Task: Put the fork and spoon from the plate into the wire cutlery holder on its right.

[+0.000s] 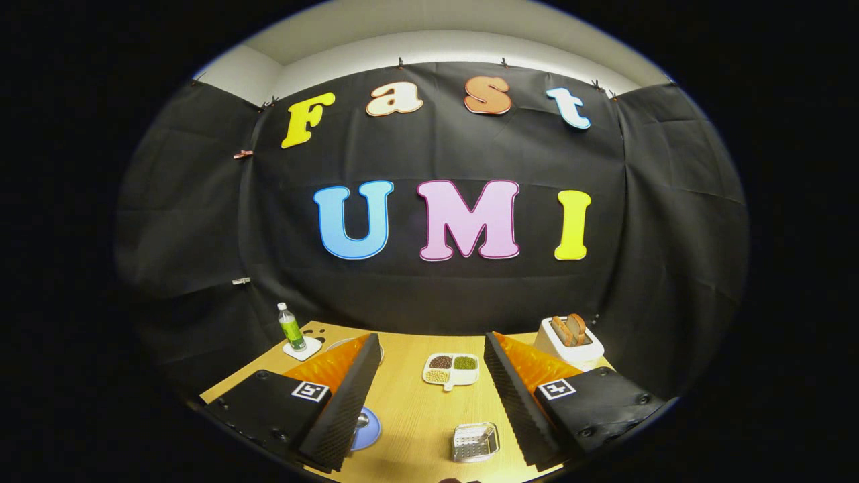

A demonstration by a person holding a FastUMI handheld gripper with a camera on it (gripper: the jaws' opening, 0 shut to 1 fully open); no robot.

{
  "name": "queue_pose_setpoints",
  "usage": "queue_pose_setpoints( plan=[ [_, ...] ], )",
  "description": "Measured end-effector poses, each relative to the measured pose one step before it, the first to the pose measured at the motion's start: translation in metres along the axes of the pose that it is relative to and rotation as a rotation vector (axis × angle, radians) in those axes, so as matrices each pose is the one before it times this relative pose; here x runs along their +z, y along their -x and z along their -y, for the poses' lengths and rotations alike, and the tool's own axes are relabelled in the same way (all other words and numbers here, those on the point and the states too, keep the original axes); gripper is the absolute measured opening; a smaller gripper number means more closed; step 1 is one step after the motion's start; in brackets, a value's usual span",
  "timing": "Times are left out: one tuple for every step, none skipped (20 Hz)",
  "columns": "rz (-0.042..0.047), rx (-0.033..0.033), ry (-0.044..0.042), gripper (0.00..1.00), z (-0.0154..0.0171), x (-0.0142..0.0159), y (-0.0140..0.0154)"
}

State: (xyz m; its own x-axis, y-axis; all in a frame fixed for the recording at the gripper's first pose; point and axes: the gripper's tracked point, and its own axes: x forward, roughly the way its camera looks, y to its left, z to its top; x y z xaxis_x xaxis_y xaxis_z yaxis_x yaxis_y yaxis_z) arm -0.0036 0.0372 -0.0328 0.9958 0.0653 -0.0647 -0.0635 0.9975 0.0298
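Two fingers of the gripper (pixel 429 402) spread wide and empty above the table (pixel 409 409), framing the wire holder (pixel 475 441) beside the plate (pixel 367 429) for approach.

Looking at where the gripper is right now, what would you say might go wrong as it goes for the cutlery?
1. The plate is largely hidden behind one finger of the open gripper, so aiming at the cutlery may be off.
2. The wire cutlery holder sits close to the other finger and might get knocked.
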Motion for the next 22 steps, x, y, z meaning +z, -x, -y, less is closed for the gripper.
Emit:
queue_pose_setpoints(
  plan=[
    [-0.00922, 0.01059, -0.01412, 0.97, -0.00371, -0.00325, -0.00017],
    [-0.00944, 0.00714, -0.0107, 0.98, -0.00361, -0.00318, 0.00108],
    [-0.01184, 0.00692, -0.00582, 0.98, -0.00286, -0.00325, -0.00158],
    [-0.01516, 0.0141, -0.00087, 0.99, -0.00518, -0.00472, -0.00089],
    [-0.01748, 0.01869, 0.00186, 0.99, -0.00539, -0.0048, -0.00202],
    [-0.01612, 0.01695, 0.00199, 0.99, -0.00507, -0.00418, -0.0011],
    [-0.01676, 0.01227, 0.00596, 0.99, -0.00422, -0.00482, -0.00279],
    [-0.0209, 0.0117, 0.01208, 0.99, -0.00403, -0.00632, -0.00317],
    [-0.01901, 0.01204, 0.01219, 0.99, -0.00498, -0.00553, -0.00341],
    [-0.01904, 0.01245, 0.012, 0.99, -0.00569, -0.00577, -0.00293],
    [-0.02741, 0.01263, 0.01372, 0.99, -0.00532, -0.00799, -0.00473],
    [-0.03128, 0.01407, 0.01324, 0.99, -0.00667, -0.00891, -0.00584],
    [-0.03798, 0.01444, 0.01154, 0.99, -0.00671, -0.01052, -0.00657],
    [-0.0429, 0.01311, 0.01132, 0.99, -0.00597, -0.01324, -0.00652],
    [-0.04201, 0.0173, 0.00877, 0.99, -0.00757, -0.01194, -0.00656],
    [-0.03821, 0.02074, 0.00508, 0.99, -0.00949, -0.01217, -0.00465],
    [-0.03469, 0.01899, 0.00181, 0.99, -0.00792, -0.01083, -0.00728],
    [-0.03915, 0.01707, 0.00004, 0.99, -0.0085, -0.01185, -0.00881],
    [-0.03584, 0.01265, 0.00006, 0.99, -0.00746, -0.01085, -0.00882],
    [-0.031, 0.01012, 0.00222, 0.99, -0.00585, -0.01016, -0.01146],
    [-0.02994, 0.00887, 0.00361, 0.99, -0.00528, -0.00819, -0.00927],
    [-0.03113, 0.00433, 0.00574, 0.99, -0.00299, -0.00914, -0.00861]
  ],
)
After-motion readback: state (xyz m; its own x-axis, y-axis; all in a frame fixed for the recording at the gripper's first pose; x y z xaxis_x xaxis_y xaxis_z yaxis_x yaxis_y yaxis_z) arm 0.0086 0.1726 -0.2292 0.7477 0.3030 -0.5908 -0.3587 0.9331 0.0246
